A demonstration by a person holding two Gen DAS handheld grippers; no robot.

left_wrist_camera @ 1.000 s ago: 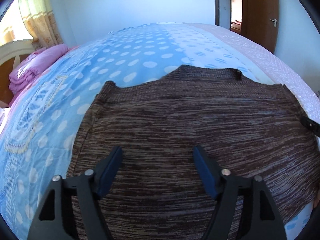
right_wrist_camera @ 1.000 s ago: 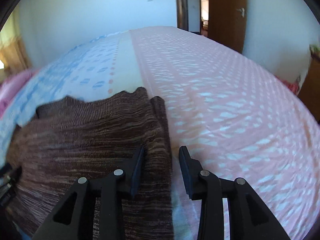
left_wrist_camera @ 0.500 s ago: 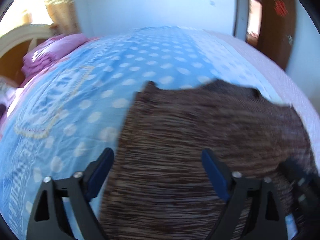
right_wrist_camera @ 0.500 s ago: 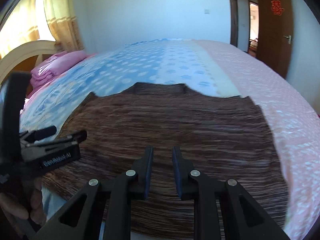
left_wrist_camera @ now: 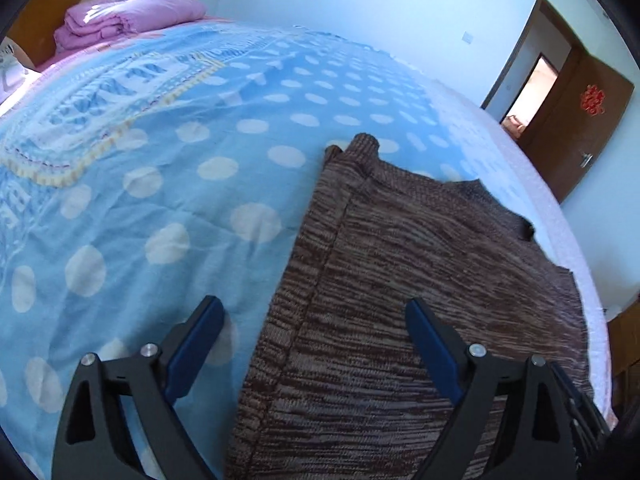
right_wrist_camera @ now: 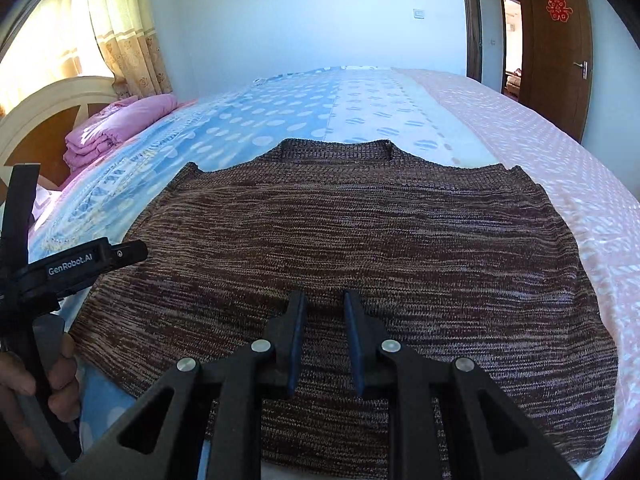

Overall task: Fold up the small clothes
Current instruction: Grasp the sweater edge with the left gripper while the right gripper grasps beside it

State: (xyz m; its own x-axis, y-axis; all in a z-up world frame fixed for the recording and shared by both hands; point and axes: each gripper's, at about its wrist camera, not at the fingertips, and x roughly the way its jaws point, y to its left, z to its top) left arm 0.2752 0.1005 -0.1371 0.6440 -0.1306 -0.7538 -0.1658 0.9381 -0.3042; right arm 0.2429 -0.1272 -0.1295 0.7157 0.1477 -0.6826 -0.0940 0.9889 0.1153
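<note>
A brown striped knit vest [right_wrist_camera: 360, 232] lies flat on the bed, neck hole at the far side. It also shows in the left wrist view [left_wrist_camera: 420, 280]. My left gripper [left_wrist_camera: 316, 320] is wide open, straddling the vest's left side edge near the hem. It also shows at the left of the right wrist view [right_wrist_camera: 96, 258], held by a hand. My right gripper [right_wrist_camera: 323, 312] hovers over the middle of the vest near the hem, jaws a narrow gap apart with nothing between them.
The bed has a blue polka-dot sheet [left_wrist_camera: 160, 160] on the left and a pink sheet [right_wrist_camera: 560, 160] on the right. A folded purple quilt [right_wrist_camera: 116, 128] lies by the headboard [right_wrist_camera: 48, 108]. A brown door [right_wrist_camera: 556, 40] stands at the far right.
My left gripper moved left to the vest's left edge and opened wider. My right gripper swung from the vest's right edge to its middle and narrowed.
</note>
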